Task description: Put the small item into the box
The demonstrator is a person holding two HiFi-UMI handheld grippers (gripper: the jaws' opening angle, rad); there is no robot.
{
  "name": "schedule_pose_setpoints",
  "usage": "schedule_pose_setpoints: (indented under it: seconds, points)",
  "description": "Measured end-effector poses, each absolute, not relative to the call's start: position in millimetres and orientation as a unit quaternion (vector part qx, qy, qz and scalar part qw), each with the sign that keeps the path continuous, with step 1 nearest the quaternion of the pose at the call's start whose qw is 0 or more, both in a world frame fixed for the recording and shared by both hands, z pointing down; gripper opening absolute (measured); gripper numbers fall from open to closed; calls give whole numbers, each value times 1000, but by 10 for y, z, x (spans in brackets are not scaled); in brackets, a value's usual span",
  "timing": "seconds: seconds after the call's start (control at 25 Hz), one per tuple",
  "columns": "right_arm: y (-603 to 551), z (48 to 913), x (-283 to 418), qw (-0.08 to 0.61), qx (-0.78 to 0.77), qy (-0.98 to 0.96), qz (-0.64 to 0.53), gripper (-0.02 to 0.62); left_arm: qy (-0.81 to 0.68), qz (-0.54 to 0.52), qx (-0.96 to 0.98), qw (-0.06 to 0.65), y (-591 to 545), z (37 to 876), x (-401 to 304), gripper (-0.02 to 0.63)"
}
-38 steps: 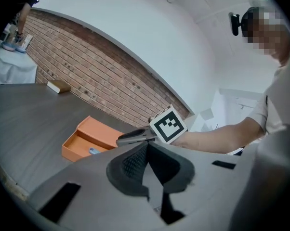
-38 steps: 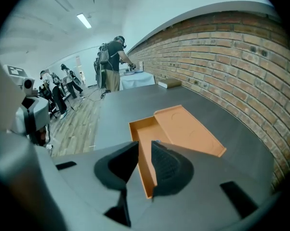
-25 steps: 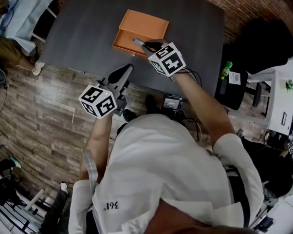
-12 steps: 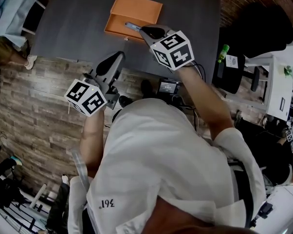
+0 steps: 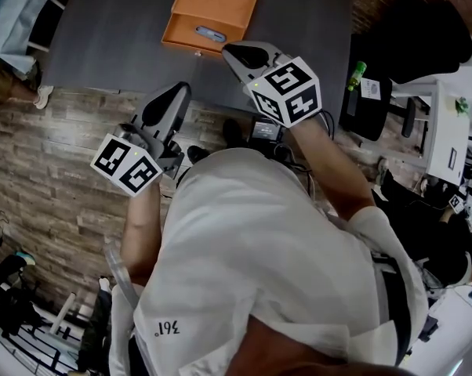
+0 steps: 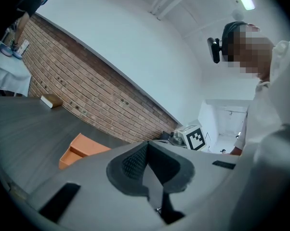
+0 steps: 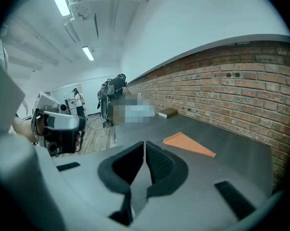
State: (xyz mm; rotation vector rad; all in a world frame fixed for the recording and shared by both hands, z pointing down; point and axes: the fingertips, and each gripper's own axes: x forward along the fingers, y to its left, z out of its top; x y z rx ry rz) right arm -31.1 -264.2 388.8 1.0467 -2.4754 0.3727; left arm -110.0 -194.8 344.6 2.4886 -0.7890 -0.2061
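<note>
The small grey item [image 5: 211, 34] is lying inside the open orange box [image 5: 220, 5], which is sitting on the dark counter [image 5: 110, 45] towards its far edge. The right gripper [image 5: 237, 51] is hanging just beside the box's near corner, apart from it, and its jaws are closing, with only a thin slit showing between the pads and nothing caught in there. The left gripper [image 5: 167, 104] is hovering off the counter's near edge, over the wood-plank floor [image 5: 56, 186], with its jaws pressing together on nothing and pointing towards the box.
</note>
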Motion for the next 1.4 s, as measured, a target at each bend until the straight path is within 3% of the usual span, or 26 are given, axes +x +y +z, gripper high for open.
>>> schedule_pose_setpoints:
  seconds: [1.4]
  points:
    - [-2235, 3475, -134, 133, 395, -899, 135, 12, -297, -85, 914, 265, -1555, 3369, -1257, 8]
